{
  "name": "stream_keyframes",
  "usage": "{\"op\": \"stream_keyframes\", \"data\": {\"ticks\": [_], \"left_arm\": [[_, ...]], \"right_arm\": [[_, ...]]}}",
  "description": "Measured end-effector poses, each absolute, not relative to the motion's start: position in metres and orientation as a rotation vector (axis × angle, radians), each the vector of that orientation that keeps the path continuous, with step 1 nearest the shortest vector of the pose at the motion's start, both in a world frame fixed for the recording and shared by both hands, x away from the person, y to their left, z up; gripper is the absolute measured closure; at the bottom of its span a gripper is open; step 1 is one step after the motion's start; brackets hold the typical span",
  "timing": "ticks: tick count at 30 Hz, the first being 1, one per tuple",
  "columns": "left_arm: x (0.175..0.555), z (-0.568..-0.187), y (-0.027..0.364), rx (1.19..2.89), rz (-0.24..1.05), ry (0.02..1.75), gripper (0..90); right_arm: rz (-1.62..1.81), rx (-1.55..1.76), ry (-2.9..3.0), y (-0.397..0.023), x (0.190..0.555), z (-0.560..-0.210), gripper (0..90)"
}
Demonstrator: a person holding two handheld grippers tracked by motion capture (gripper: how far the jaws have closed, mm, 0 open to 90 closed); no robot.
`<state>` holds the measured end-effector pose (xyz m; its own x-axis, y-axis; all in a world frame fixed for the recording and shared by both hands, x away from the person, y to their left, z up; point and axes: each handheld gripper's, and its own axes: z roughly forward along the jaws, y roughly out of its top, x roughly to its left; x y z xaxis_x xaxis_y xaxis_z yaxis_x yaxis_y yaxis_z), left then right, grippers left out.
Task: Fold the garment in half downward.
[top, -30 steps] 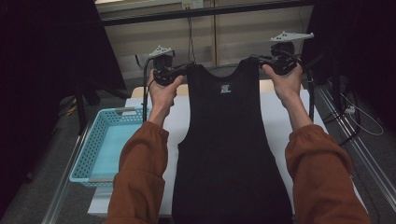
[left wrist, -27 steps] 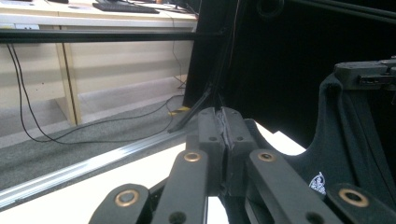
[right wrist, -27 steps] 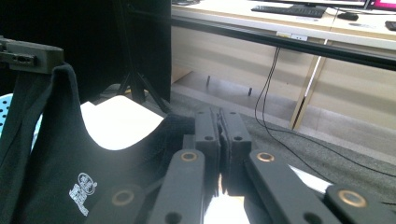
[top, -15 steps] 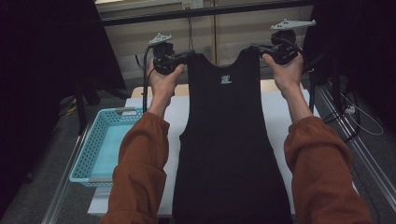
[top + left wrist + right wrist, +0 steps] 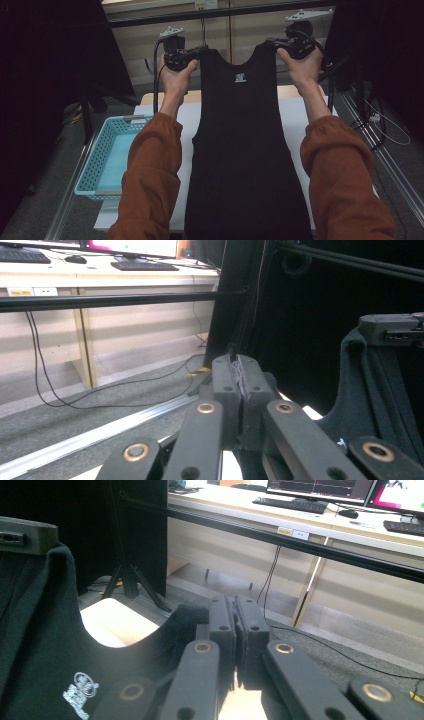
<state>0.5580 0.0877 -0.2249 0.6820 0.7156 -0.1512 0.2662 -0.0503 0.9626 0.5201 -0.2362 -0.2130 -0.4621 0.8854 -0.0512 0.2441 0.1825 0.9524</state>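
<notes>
A black vest hangs spread out above the table, held up by its two shoulder straps. Its front faces the person, with a small white logo just below the neckline, and its lower part drapes down over the white tabletop toward the near edge.

The left gripper pinches the left strap: in the left gripper view its jaws are pressed together with a thin fold of dark cloth between them. The right gripper pinches the right strap in the same way; in the right gripper view the jaws are clamped on the strap's edge, and the vest's neckline curves away to the left with the logo low in the picture.

Both grippers are held level with each other, well above the table, by a left hand and a right hand in orange sleeves.

Just left of the table sits a light blue basket. Beyond the table runs a black bar, and behind it a desk with keyboards and monitors.
</notes>
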Motion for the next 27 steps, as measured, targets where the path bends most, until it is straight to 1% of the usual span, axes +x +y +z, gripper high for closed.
{"op": "stream_keyframes", "data": {"ticks": [4,10,12,16,20,27], "left_arm": [[0.561,-0.216,0.089,1.612,0.452,0.823,88.6],[0.562,-0.201,0.091,1.594,0.484,0.818,88.7],[0.563,-0.196,0.090,1.595,0.517,0.822,88.7],[0.560,-0.192,0.093,1.568,0.484,0.805,88.7],[0.553,-0.199,0.091,1.574,0.475,0.779,88.7],[0.540,-0.220,0.093,1.602,0.465,0.771,88.7]], "right_arm": [[1.296,1.064,1.812,-0.233,0.524,-0.208,88.1],[1.291,1.029,1.791,-0.223,0.528,-0.191,88.1],[1.300,1.034,1.757,-0.224,0.527,-0.185,88.0],[1.306,1.014,1.719,-0.226,0.523,-0.175,88.1],[1.327,1.020,1.728,-0.230,0.518,-0.181,88.1],[1.330,1.037,1.777,-0.238,0.508,-0.213,88.1]]}}
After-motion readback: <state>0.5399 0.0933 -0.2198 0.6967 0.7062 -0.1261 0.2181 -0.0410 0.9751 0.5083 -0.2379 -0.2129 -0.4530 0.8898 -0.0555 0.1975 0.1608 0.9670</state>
